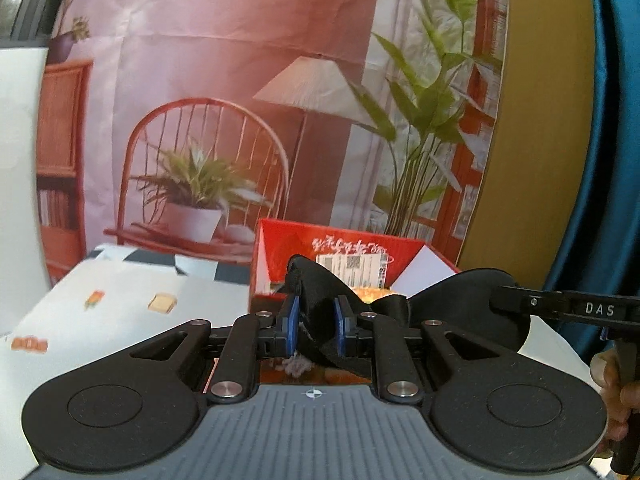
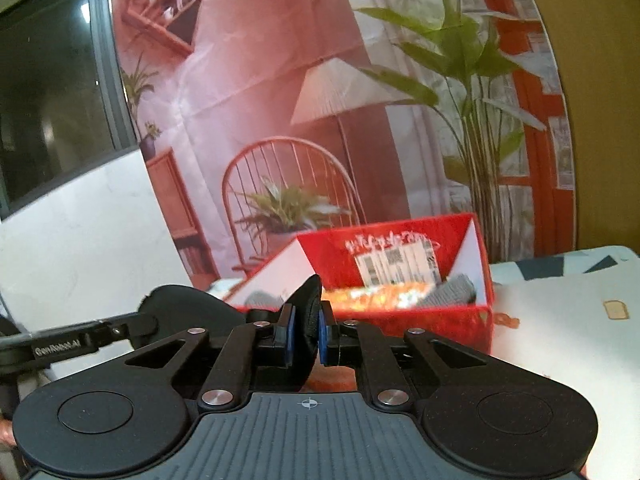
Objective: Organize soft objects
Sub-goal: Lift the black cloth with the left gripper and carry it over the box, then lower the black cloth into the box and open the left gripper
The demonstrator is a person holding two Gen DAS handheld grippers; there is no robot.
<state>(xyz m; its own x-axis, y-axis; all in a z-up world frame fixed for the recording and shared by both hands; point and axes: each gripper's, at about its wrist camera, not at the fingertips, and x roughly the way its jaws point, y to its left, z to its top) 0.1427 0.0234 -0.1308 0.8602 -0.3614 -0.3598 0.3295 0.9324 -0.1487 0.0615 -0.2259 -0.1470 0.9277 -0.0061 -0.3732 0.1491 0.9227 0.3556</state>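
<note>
Both grippers grip one black sleep mask (image 1: pixel 460 304), stretched between them just in front of the open red box (image 1: pixel 280 248), which serves here as the landmark. In the left wrist view the left gripper (image 1: pixel 316 326) has its blue-padded fingers (image 1: pixel 293 326) closed on one bunched lobe of the mask, fabric filling the gap between the pads; the other lobe spreads out flat to the right of the box's front wall, where the black tip of the right gripper (image 1: pixel 516 300) meets its edge. That view alone shows the mask's narrow knotted middle, lying just before the box front. The right wrist view shows the opposite end: the right gripper (image 2: pixel 306 338) pinches an edge-on fold of the sleep mask (image 2: pixel 308 308) tightly between its pads, and the far lobe sits left of the red box (image 2: pixel 400 320), met by the left gripper (image 2: pixel 132 326). Only this view looks into the box, showing grey knitted pieces (image 2: pixel 452 290) at its right end and an orange patterned cloth (image 2: pixel 376 296) along the middle. A white shipping label (image 2: pixel 396 266) sticks to the box's rear inner wall. The box stands on a pale printed tablecloth (image 2: pixel 560 320) before a backdrop (image 1: pixel 224 80) printed with a room scene.
</note>
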